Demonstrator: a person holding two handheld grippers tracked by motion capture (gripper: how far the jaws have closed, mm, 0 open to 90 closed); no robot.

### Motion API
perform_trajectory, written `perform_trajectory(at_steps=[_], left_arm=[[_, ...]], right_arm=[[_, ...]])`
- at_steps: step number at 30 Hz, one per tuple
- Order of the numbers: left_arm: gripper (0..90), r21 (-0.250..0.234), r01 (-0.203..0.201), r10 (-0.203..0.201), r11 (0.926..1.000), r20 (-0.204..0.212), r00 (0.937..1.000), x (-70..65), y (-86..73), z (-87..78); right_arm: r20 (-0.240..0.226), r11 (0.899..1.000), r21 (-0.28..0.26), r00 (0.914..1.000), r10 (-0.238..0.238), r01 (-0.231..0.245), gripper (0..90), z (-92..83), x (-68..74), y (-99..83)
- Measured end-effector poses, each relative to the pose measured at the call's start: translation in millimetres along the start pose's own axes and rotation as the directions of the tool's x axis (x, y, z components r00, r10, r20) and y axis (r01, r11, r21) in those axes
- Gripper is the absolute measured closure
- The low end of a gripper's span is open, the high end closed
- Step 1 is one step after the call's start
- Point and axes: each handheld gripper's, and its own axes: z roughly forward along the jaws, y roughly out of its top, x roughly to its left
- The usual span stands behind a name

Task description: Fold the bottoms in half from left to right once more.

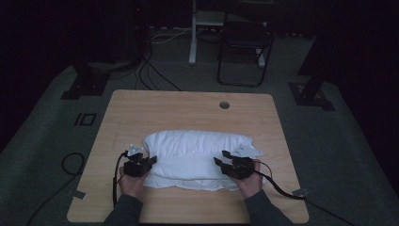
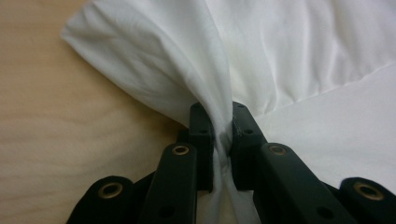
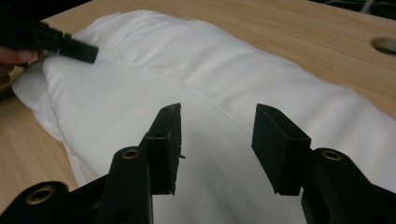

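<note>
Pillow [image 1: 197, 157] lay across the near half of the table [image 1: 141, 113], long axis running side to side, a white case or sheet layer over its near part; I took the pillow as my landmark.

Left gripper [image 2: 223, 140] sat at the pillow's left end, jaws pressed together on a pinch of white fabric that rose taut between them. Right gripper [image 3: 217, 140] sat over the pillow's near right part with jaws spread, nothing between them, pads above the smooth upper layer.

I judged the step in hand to be taking a second grip on the fabric at the right end, possibly to pull a case on or off; the room was dim in the high view and I could not tell which. To do it well I would lower the right jaws onto a loose fold just beside the pillow's right corner, catch cloth only, not filling, and match the left grip's height before pulling.

Count: one pillow, one table, two grippers, one cable hole [image 1: 224, 105] beyond the pillow
</note>
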Motion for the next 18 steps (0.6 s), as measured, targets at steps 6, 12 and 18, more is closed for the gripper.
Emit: perform_trajectory(at_steps=[6, 12, 18], left_arm=[[83.3, -0.1, -0.021, 0.027, 0.9948, 0.058, 0.998, -4.6, 29.7, -25.2], [83.3, -0.161, -0.054, 0.068, 0.9854, 0.082, 0.9943, -20.5, 56.5, -35.0], [83.5, -0.203, -0.089, 0.113, 0.975, 0.109, 0.9876, -38.9, 80.0, -37.6]], right_arm=[[-0.025, 0.974, 0.207, 0.9957, -0.089, 0.092, 56.2, 61.6, 12.5, -15.6], [-0.065, 0.979, 0.2, 0.9973, -0.034, 0.046, 60.1, 71.2, 10.5, -15.9], [-0.058, 0.985, 0.171, 0.9983, -0.002, 0.012, 61.5, 79.9, 13.6, -16.0]])
